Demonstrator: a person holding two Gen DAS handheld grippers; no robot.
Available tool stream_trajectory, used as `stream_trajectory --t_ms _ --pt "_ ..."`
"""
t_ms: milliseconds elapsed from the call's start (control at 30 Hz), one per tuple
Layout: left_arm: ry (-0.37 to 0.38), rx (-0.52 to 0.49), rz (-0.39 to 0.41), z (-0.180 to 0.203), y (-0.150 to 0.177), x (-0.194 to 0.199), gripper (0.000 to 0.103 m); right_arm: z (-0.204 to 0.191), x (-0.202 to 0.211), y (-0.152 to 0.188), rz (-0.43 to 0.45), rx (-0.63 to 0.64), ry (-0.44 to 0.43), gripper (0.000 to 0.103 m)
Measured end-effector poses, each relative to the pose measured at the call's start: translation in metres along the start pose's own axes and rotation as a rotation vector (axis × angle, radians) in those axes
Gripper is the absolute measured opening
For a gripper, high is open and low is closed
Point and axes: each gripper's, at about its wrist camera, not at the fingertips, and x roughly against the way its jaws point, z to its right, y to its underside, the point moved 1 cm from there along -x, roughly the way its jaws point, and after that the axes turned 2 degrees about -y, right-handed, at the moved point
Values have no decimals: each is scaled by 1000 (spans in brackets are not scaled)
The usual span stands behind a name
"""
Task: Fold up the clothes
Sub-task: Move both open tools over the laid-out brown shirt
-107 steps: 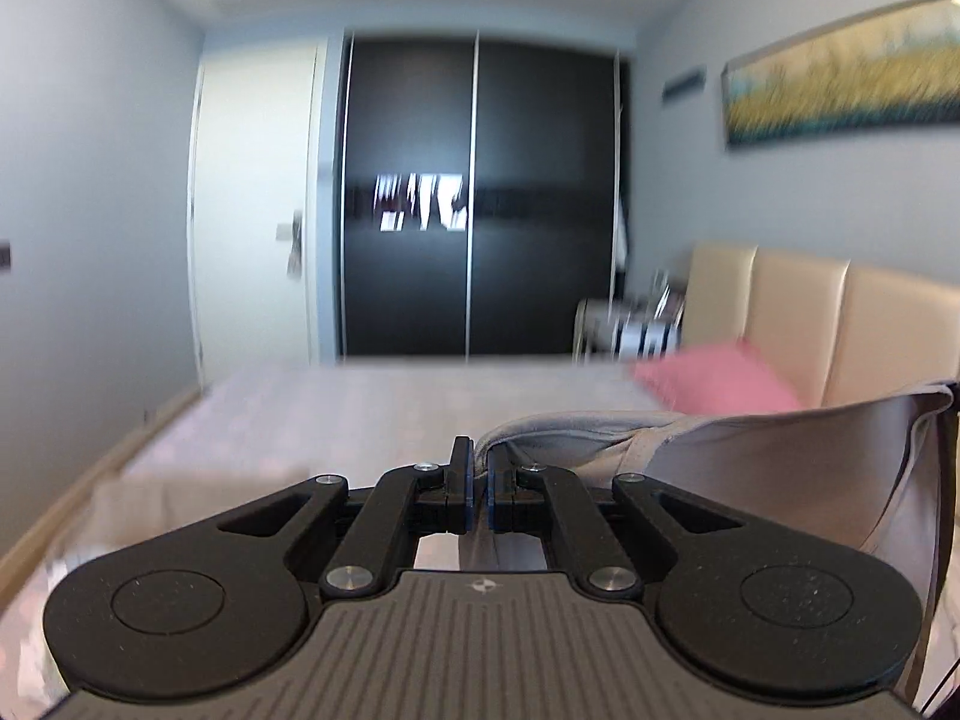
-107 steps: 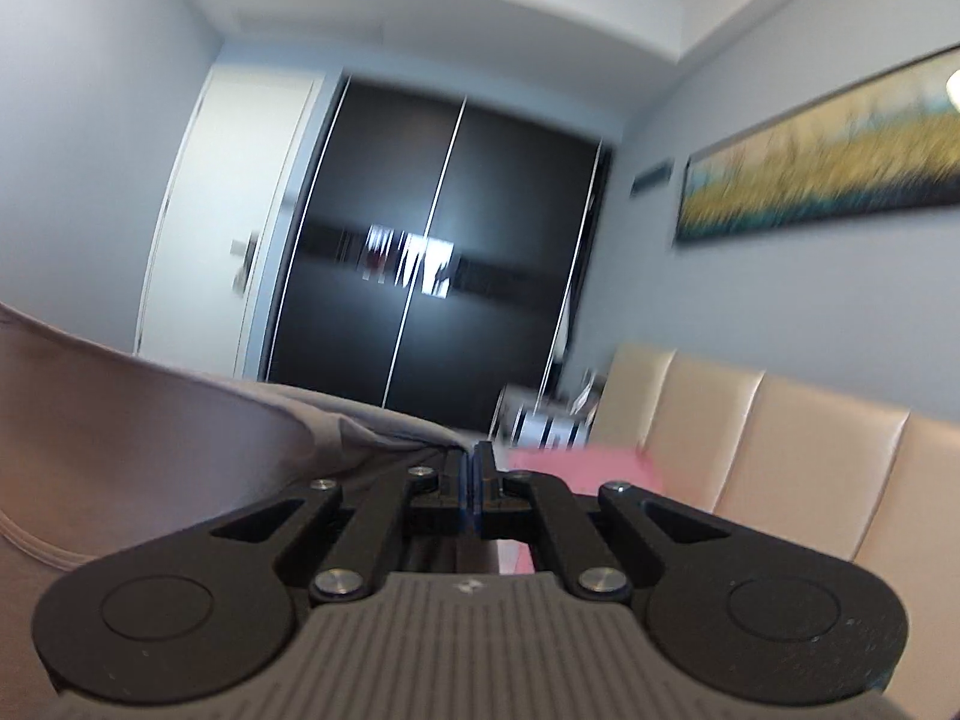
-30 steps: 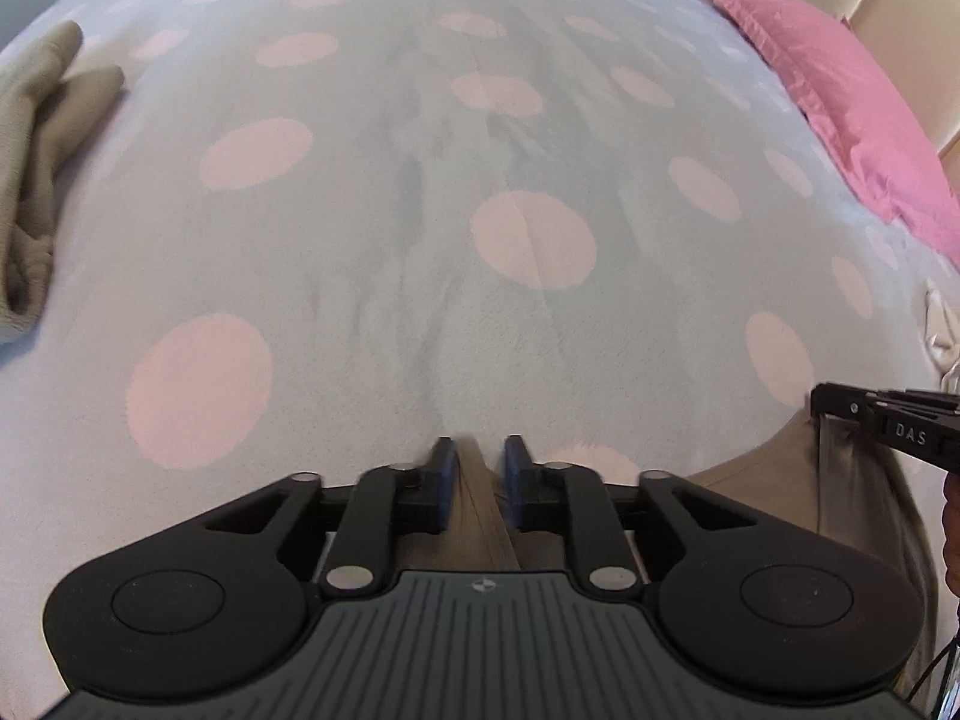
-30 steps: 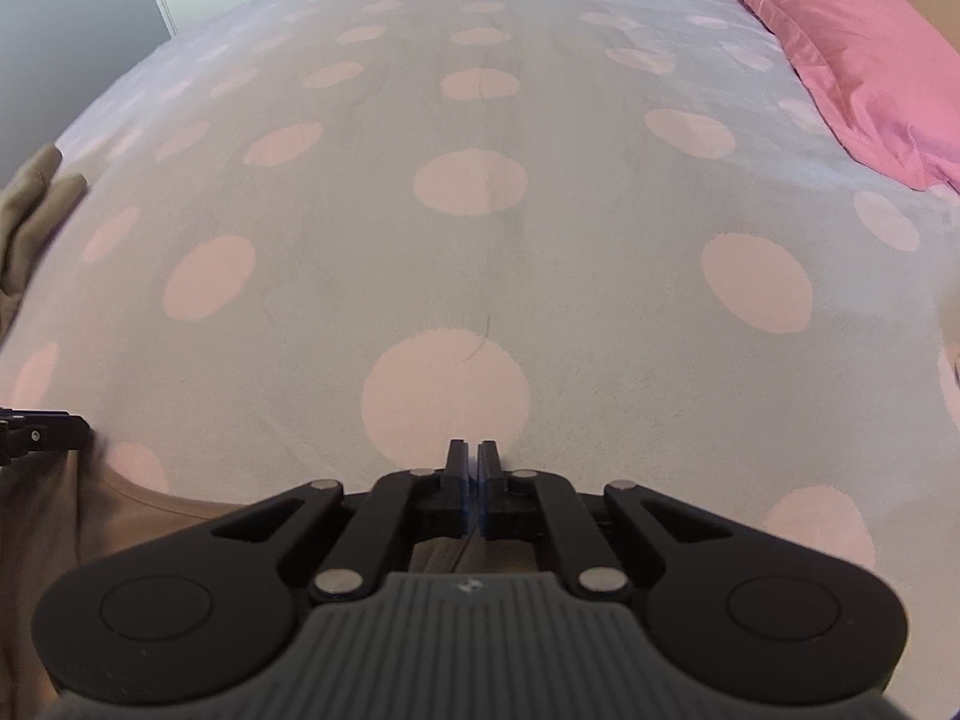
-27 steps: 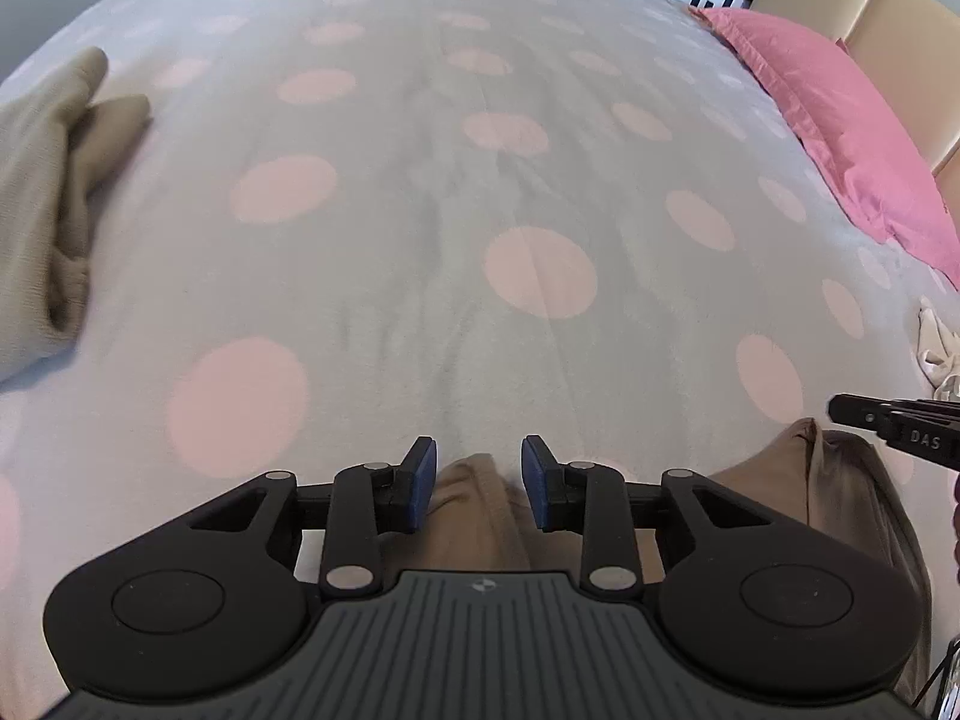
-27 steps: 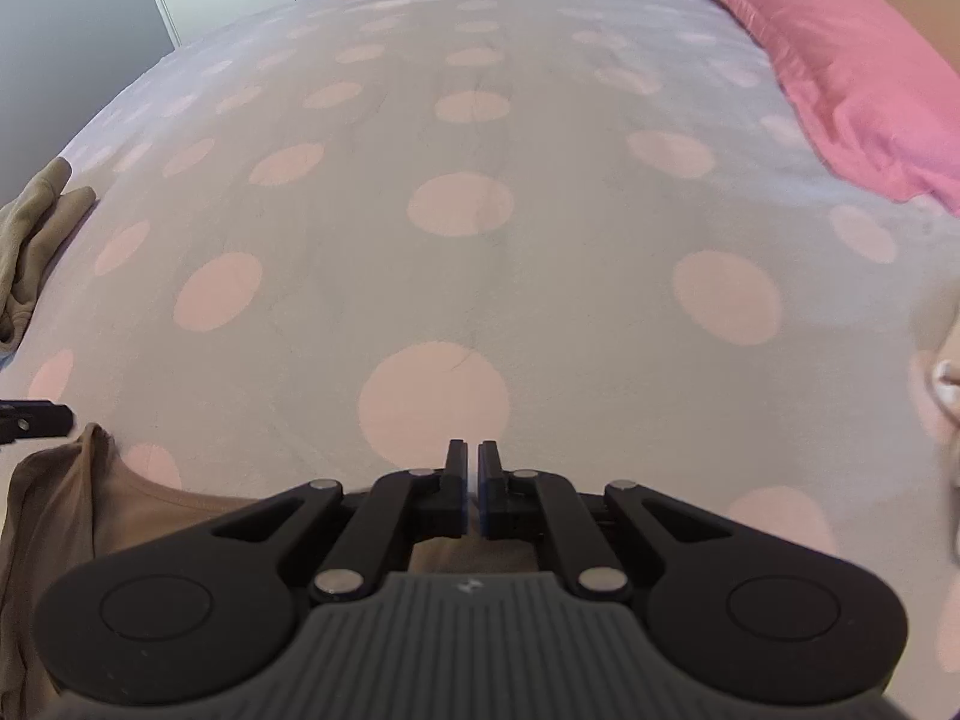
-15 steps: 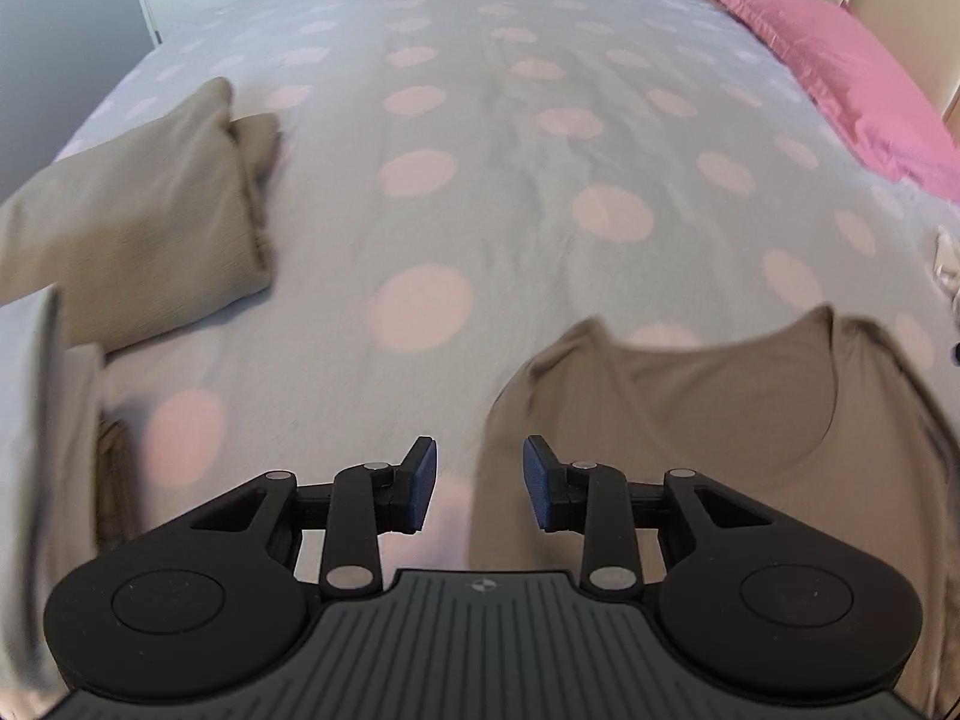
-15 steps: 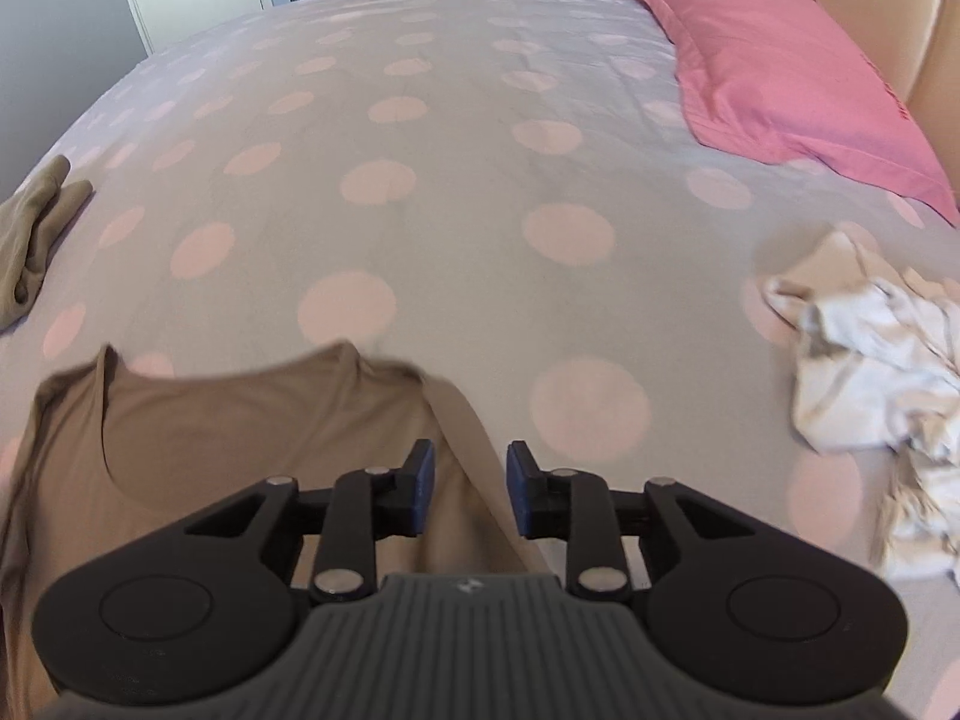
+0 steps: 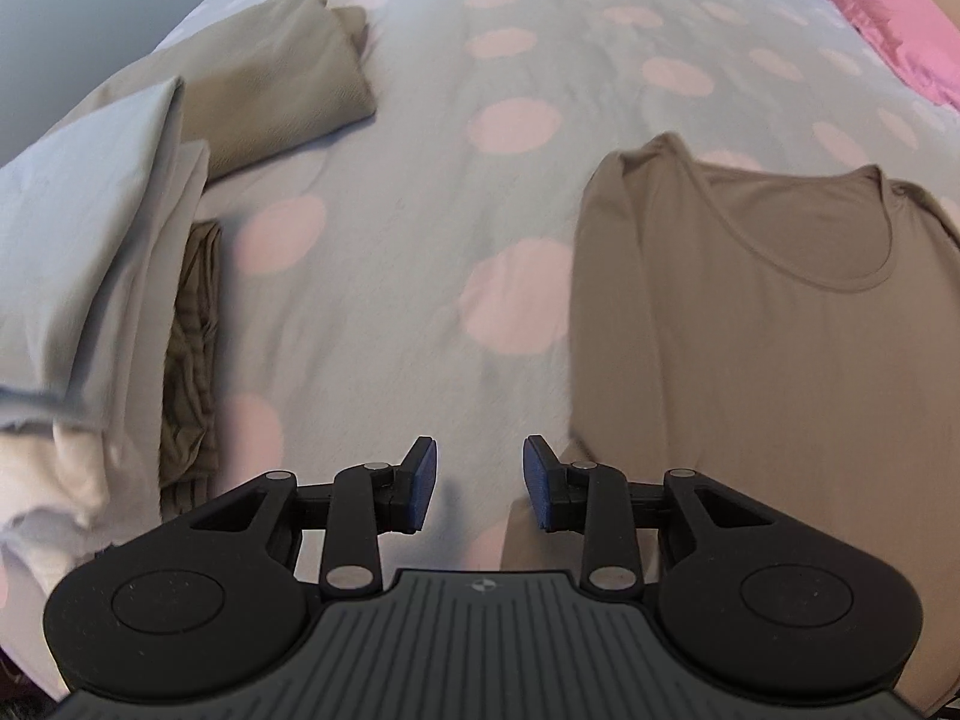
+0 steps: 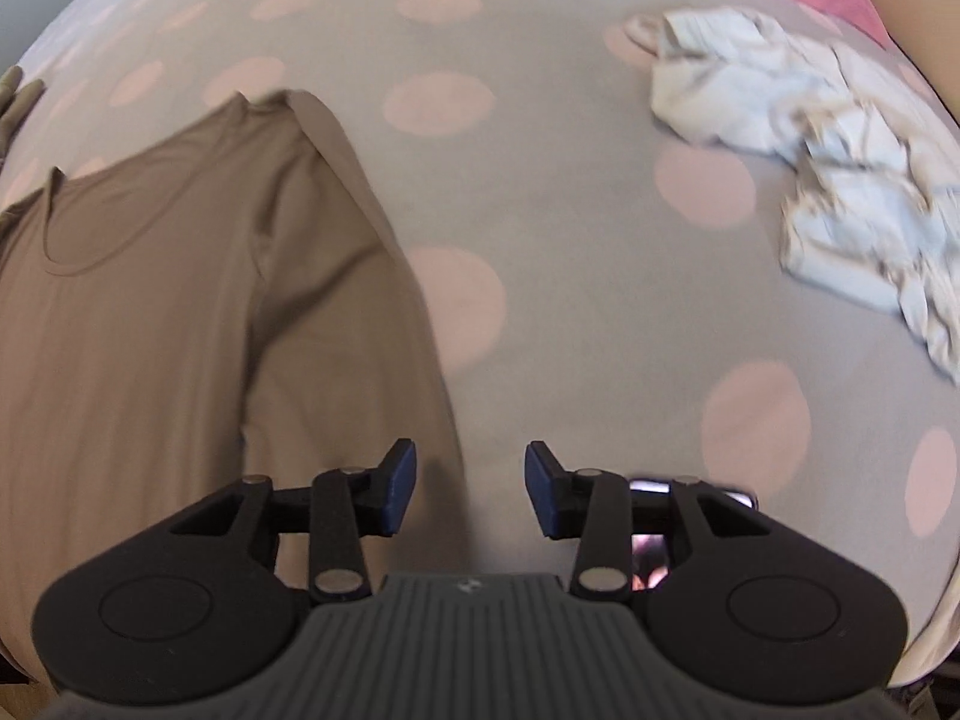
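Observation:
A brown long-sleeved top (image 9: 780, 312) lies flat on the bed, neckline away from me; it also shows in the right wrist view (image 10: 180, 276). My left gripper (image 9: 478, 489) is open and empty, above the bed just left of the top's left edge. My right gripper (image 10: 469, 492) is open and empty, over the top's right sleeve edge.
The bed (image 9: 516, 60) has a grey cover with pink dots. Folded clothes lie at the left: a tan piece (image 9: 270, 84) and a grey stack (image 9: 78, 252). A crumpled white garment (image 10: 828, 180) lies at the right. A pink pillow (image 9: 888, 6) is at the far right.
Both grippers held the top up, lowered it onto the bed and opened, letting it go. Both have since drawn back toward the near edge, showing more of the flat top.

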Motion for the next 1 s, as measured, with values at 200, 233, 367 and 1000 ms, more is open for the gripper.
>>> stream_trajectory --t_ms 200,233,367,1000 --pt "-12 7 -38 -3 11 -5 30 -1 -12 16 -61 -31 -39 28" --pt "-13 7 -42 -3 13 -5 30 -5 -13 17 -61 -19 -43 16" --pt "-19 -6 -35 -1 16 -2 30 -19 -7 16 -32 47 -9 2" --pt "-6 74 -61 -9 2 -15 30 72 6 -81 78 -207 266 1"
